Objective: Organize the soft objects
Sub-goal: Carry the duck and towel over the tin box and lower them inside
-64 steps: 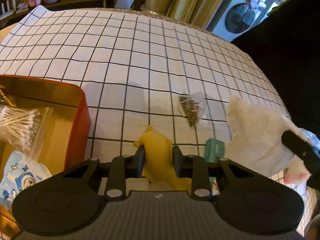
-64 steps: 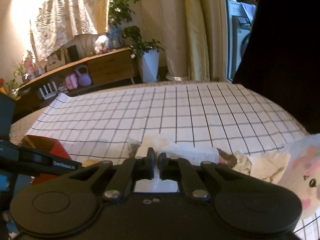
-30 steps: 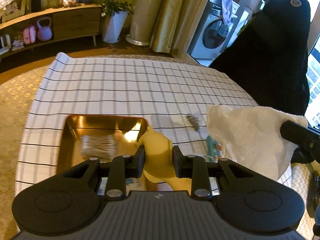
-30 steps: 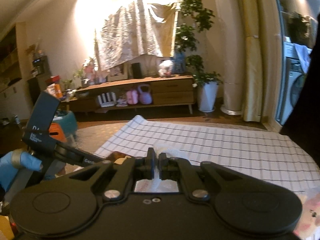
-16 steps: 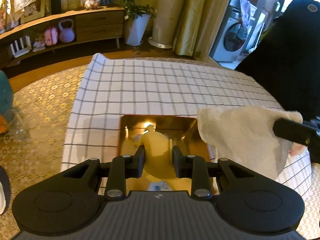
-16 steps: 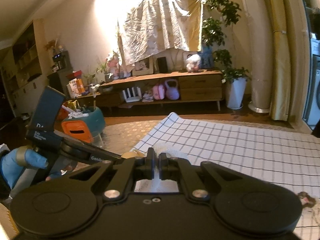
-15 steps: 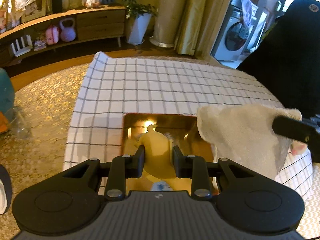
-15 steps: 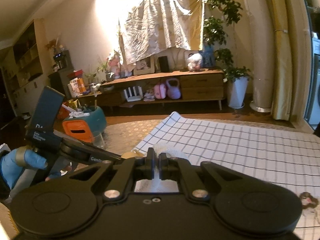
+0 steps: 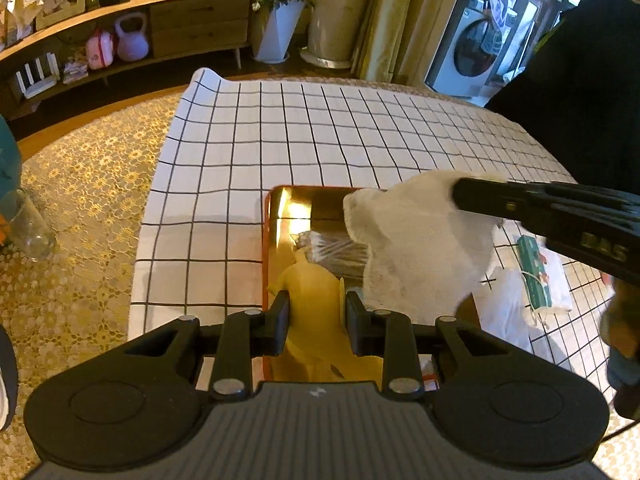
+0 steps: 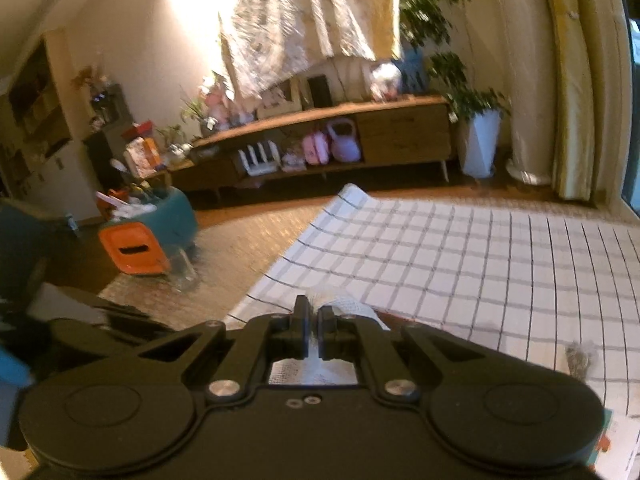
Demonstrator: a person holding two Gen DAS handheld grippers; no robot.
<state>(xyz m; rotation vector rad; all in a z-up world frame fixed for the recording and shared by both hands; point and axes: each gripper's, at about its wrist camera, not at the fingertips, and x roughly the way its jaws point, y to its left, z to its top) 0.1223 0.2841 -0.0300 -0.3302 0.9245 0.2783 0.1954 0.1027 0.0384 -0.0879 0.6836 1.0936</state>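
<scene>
Tray [image 9: 267, 240] lies directly beneath both my claws at frame centre: my left gripper [image 9: 316, 318] clamps the yellow toy [image 9: 314, 300], my right gripper [image 9: 460, 196] pinches the white cloth [image 9: 416, 248] upper right.

My right gripper [image 10: 314, 330] is clamped on a white cloth [image 10: 344, 306], held over the checkered sheet [image 10: 460, 256]; a wooden sideboard [image 10: 400, 136] stands beyond, slightly blurred.

Both pictures are warm and yellow. A bright light glows on the cream back wall [image 10: 192, 12]. Glare shines off the shiny gold inside of the red tin tray [image 9: 298, 210]. The right wrist picture is blurry. Edges bend round.
</scene>
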